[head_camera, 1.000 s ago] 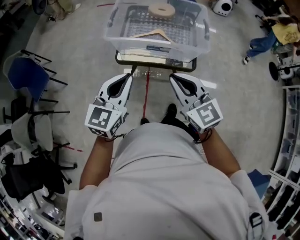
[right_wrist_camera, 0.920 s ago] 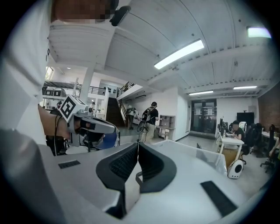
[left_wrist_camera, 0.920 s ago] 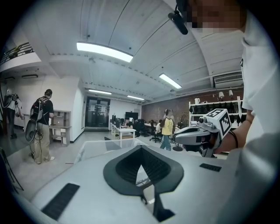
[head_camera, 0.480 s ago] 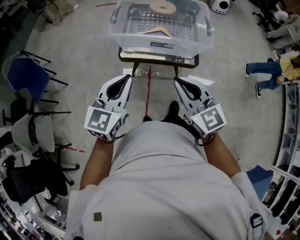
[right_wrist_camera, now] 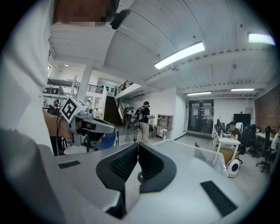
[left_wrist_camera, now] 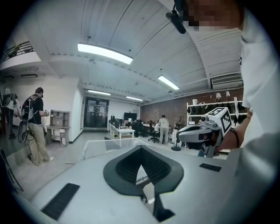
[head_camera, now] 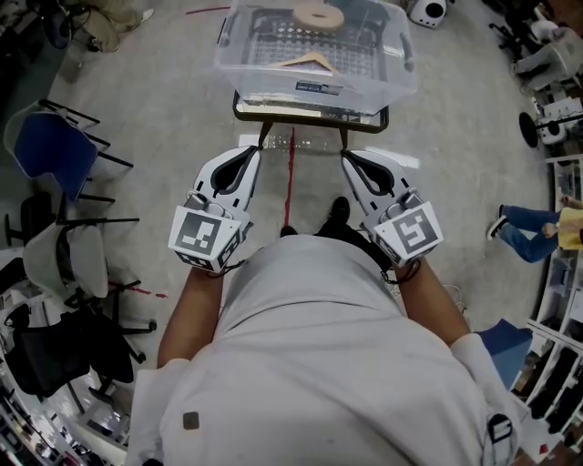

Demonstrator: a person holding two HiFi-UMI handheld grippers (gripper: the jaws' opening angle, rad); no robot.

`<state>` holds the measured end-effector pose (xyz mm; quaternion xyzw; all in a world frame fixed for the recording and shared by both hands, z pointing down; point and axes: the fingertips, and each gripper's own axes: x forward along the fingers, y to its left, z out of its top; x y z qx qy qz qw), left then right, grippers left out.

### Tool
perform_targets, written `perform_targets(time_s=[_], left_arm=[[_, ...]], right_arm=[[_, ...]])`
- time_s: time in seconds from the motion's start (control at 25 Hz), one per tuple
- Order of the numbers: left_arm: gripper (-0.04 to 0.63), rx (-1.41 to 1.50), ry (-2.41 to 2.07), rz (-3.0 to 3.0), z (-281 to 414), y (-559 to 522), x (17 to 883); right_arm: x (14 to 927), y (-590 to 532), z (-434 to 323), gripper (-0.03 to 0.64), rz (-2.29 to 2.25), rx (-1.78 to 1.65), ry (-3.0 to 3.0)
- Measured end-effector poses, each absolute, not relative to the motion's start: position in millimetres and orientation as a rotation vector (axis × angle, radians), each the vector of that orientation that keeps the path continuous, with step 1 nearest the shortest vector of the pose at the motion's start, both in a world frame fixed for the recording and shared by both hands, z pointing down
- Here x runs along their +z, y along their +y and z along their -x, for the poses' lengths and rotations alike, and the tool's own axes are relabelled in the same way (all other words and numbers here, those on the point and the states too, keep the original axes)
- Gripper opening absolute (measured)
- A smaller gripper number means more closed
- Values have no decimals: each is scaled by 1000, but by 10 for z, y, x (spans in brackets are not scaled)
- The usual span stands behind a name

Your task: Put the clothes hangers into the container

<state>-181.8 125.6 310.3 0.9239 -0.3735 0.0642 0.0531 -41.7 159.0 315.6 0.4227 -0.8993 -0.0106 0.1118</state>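
Observation:
A clear plastic container (head_camera: 393, 75) stands on a small table (head_camera: 310, 113) straight ahead of me. One wooden clothes hanger (head_camera: 306, 61) lies inside it on a dark mesh floor, and a round wooden ring (head_camera: 317, 15) lies at its far end. My left gripper (head_camera: 256, 151) and right gripper (head_camera: 346, 157) hover side by side just short of the table's near edge. Both are shut and hold nothing. In the left gripper view the left gripper (left_wrist_camera: 140, 147) points level at the container (left_wrist_camera: 105, 146). The right gripper (right_wrist_camera: 137, 144) also faces the container (right_wrist_camera: 192, 152).
A blue chair (head_camera: 50, 150) and dark office chairs (head_camera: 55, 346) stand at the left. A red line (head_camera: 288, 182) runs along the floor under the table. A person (head_camera: 537, 232) walks at the right, by shelving (head_camera: 560, 300). More people stand farther off in the room.
Both grippers edged slightly right and stayed shut. The person at the right edge walked down the frame.

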Motion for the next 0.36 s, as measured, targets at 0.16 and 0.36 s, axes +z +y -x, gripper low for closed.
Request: perform_targets(time_s=[0.16, 0.36], left_arm=[[17, 191, -1140, -2809, 1826, 1245, 3094], [17, 184, -1143, -2809, 1819, 1235, 3091]], right_arm=[[3156, 1576, 419, 21, -1241, -31, -2641], [3146, 1562, 424, 21, -1238, -35, -2644]])
